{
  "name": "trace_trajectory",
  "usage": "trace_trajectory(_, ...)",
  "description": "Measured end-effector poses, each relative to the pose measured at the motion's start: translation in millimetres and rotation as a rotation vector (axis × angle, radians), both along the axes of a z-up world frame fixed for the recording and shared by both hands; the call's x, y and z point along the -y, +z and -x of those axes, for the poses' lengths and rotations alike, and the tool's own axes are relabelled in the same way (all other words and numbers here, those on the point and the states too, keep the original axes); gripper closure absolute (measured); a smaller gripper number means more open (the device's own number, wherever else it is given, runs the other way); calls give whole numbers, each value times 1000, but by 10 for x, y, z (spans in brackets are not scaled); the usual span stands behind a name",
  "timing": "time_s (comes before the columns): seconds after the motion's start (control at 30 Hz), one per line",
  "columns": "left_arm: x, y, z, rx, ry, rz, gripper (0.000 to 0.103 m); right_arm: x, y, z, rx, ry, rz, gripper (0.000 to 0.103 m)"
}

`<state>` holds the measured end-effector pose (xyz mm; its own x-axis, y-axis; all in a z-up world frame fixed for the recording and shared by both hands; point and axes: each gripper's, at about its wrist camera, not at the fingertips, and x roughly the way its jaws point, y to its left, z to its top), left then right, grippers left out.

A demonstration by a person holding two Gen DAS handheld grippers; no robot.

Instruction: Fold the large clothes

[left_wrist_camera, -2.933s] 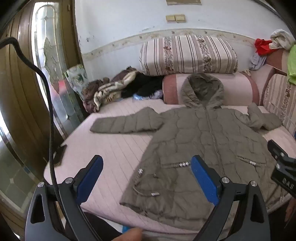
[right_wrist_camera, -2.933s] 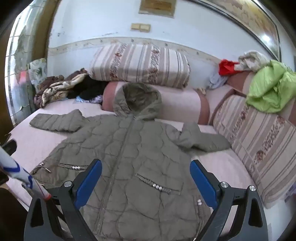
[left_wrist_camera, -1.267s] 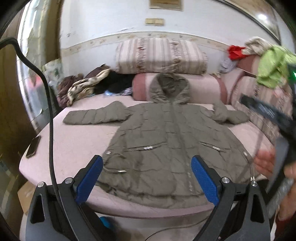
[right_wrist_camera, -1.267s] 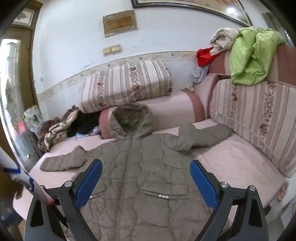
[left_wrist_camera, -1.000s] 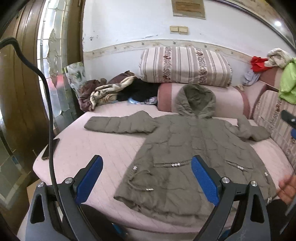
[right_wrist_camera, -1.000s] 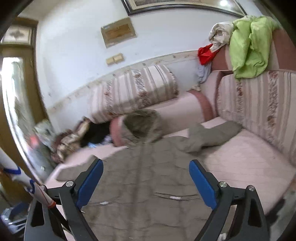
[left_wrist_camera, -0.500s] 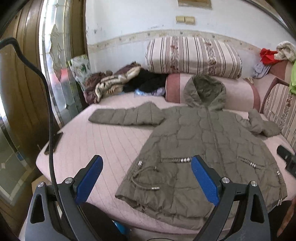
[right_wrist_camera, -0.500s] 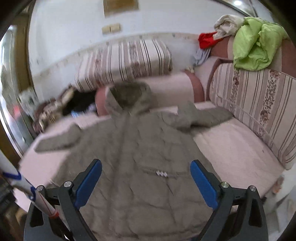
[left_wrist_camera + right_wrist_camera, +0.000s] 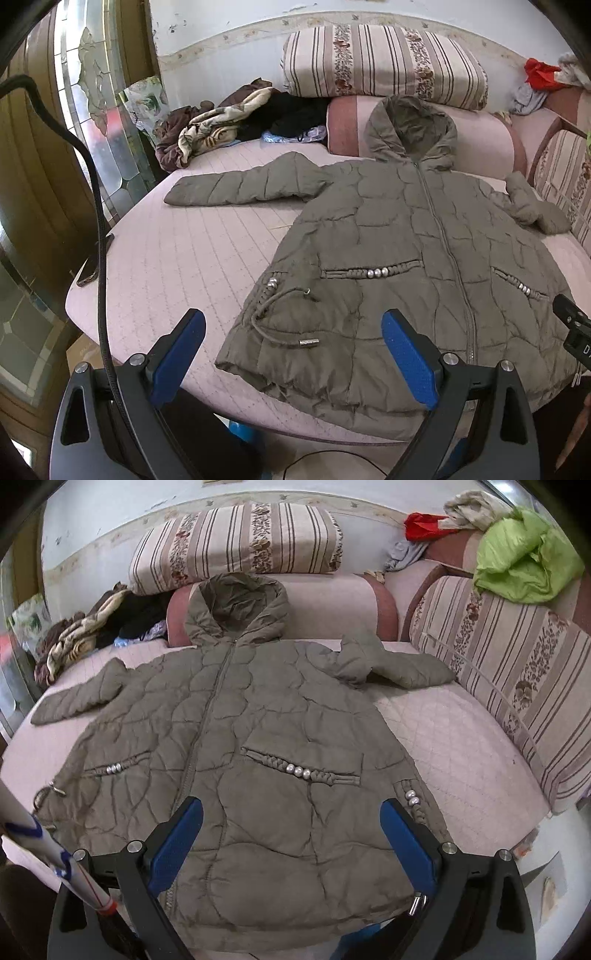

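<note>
An olive quilted hooded coat (image 9: 399,236) lies flat, front up and zipped, on a pink quilted bed (image 9: 177,254), sleeves spread to both sides, hood against a pink bolster. It also shows in the right wrist view (image 9: 251,716). My left gripper (image 9: 291,354) is open and empty, just short of the coat's hem at its left corner. My right gripper (image 9: 291,834) is open and empty above the hem on the coat's right half. Part of the right gripper's body (image 9: 574,328) shows at the right edge of the left wrist view.
A striped pillow (image 9: 384,62) and the pink bolster (image 9: 332,602) stand behind the coat. A heap of clothes (image 9: 221,118) lies at the back left. Striped cushions (image 9: 517,686) with a green garment (image 9: 524,557) are on the right. A phone (image 9: 92,269) lies at the bed's left edge.
Both grippers have come closer to the bed and tilted down toward the coat's hem. The coat has not moved. Both grippers stay open.
</note>
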<state>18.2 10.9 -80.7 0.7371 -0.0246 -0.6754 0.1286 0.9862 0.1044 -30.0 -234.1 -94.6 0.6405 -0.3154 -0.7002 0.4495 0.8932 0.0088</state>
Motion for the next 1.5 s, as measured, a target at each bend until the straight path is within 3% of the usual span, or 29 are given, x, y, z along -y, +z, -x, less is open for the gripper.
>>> trace_trajectory(0.67, 85, 123, 264, -21, -86, 55, 7, -134, 123, 225, -24, 3, 17, 4)
trace_trajectory(0.97, 170, 158, 386, -40, -139, 70, 7, -8, 237, 450, -8, -57, 22, 4)
trace_trajectory(1.5, 258, 302, 311, -60, -147, 97, 7, 317, 367, 517, -17, -87, 52, 4)
